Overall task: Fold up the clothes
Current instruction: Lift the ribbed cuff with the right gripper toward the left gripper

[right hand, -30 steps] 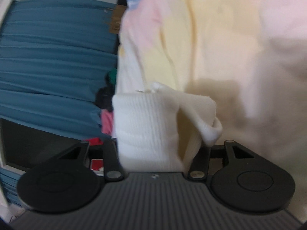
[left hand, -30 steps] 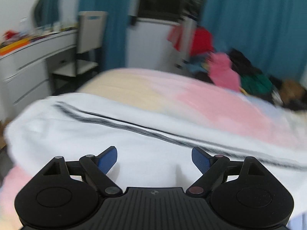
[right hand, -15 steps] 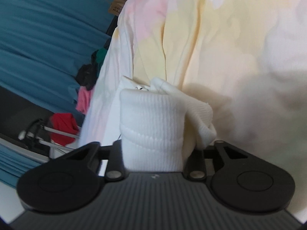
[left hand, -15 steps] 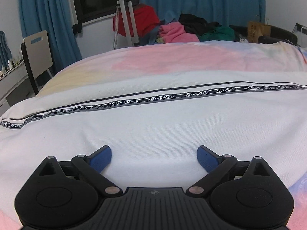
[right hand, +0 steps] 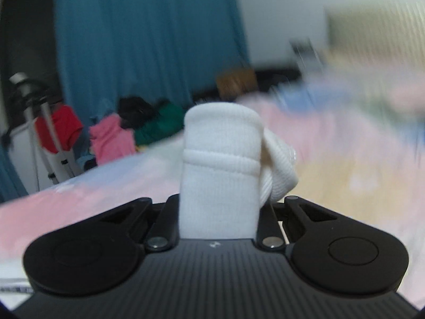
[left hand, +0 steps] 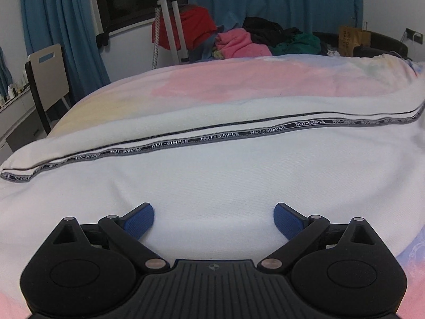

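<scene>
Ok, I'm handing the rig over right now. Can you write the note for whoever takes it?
Left gripper: open, empty, low over the white garment spread on the bed, its printed tape stripe running across.
Right gripper: shut on a ribbed white cuff, lifted above the bed; that view is blurred.
Done: garment laid flat, one end picked up.
Left: carry the held end over, set the fold, smooth it.

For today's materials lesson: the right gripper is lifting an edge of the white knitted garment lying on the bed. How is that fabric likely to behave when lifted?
Probably floppy: the white garment bunches and folds over where the right gripper pinches it. Likely light, since one pinch lifts that edge. Its ribbed knit probably resists slipping. On the bed it drapes smoothly below the open left gripper.
</scene>
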Motion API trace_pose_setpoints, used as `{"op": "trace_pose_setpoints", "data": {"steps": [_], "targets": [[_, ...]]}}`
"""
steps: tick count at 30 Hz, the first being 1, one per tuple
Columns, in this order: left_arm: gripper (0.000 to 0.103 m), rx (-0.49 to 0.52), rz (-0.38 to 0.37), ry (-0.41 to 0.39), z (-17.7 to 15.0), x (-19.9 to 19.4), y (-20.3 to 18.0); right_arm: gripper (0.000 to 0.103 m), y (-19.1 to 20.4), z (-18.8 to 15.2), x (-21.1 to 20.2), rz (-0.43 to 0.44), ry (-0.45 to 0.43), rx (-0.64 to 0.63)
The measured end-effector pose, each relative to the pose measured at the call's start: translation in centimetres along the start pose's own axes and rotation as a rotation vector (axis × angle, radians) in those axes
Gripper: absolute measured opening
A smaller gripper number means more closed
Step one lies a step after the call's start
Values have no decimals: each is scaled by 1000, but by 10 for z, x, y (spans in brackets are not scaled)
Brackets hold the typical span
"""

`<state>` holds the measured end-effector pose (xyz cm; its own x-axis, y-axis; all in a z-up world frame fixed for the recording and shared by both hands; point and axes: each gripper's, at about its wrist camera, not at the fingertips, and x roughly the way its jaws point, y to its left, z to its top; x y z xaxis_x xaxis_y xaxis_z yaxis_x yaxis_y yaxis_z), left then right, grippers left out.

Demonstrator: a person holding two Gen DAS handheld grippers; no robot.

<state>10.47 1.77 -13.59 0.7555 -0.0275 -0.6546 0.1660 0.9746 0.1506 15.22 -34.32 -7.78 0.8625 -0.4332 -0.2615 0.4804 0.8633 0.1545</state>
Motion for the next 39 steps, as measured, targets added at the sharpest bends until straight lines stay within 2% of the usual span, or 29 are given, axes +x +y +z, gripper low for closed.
{"op": "trace_pose_setpoints", "data": {"steps": [2,7,10,12,15,18,22,29,32,37,39], "targets": [[98,-22,-9,3,3,-3,5,17,29,6,-18,9,-84,-137],[98,-88,-12,-12,10,-12,19,17,115,-23,-63,189,-229,-392],[98,-130,-5,-19,14,-16,27,17,156,-67,-79,305,-222,-586],[98,-166,-3,-19,16,-18,34,17,175,-106,-87,390,-170,-735],[98,-206,-2,-23,20,-21,42,17,184,-162,-112,451,-104,-950],[98,-243,-9,-28,23,-26,50,17,182,-169,-115,438,-103,-972],[98,-306,-45,-61,28,-34,62,17,179,-146,-125,425,-115,-876],[98,-508,-166,-146,38,-64,108,17,221,-138,-178,519,-183,-768],[99,-583,-203,-162,34,-70,129,18,241,-154,-187,558,-159,-781],[99,-552,-204,-90,24,-56,129,21,252,-166,-179,560,-92,-827],[99,-512,-207,-68,23,-50,120,32,249,-158,-178,603,-29,-814]]}}
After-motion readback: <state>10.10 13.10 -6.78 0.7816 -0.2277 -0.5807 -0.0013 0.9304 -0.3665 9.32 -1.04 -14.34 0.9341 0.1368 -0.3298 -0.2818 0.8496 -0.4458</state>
